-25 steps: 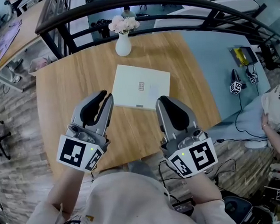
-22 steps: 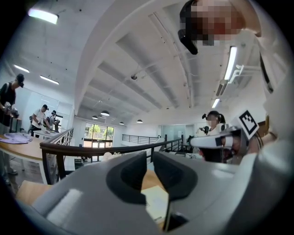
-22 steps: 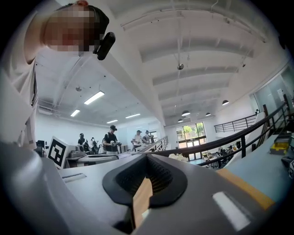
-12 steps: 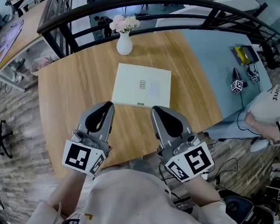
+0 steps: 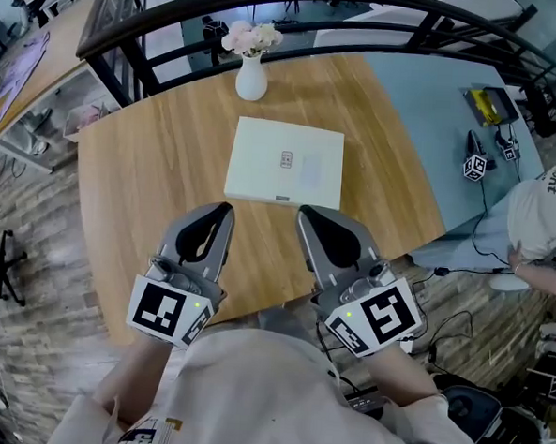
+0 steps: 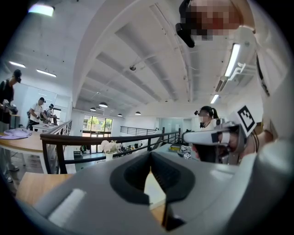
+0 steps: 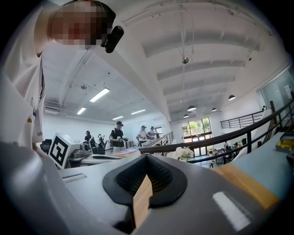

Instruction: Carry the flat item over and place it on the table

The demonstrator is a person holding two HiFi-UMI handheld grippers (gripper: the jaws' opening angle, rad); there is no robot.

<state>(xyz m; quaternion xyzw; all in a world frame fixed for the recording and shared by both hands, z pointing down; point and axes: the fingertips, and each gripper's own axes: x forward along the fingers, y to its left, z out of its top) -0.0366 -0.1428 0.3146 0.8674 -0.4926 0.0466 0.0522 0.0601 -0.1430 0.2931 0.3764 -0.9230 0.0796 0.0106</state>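
L claw (image 5: 224, 209) & R claw (image 5: 303, 212) both fully closed, empty, over near table (image 5: 140, 170) edge; flat white box (image 5: 286, 162) lies just beyond, vase (image 5: 251, 78) at far side

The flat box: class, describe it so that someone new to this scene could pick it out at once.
Find the wooden table beside the black railing. Near its middle, nearer the person than the white vase of flowers, lies the box. It alone is a flat, pale cream rectangle; the vase stands upright.
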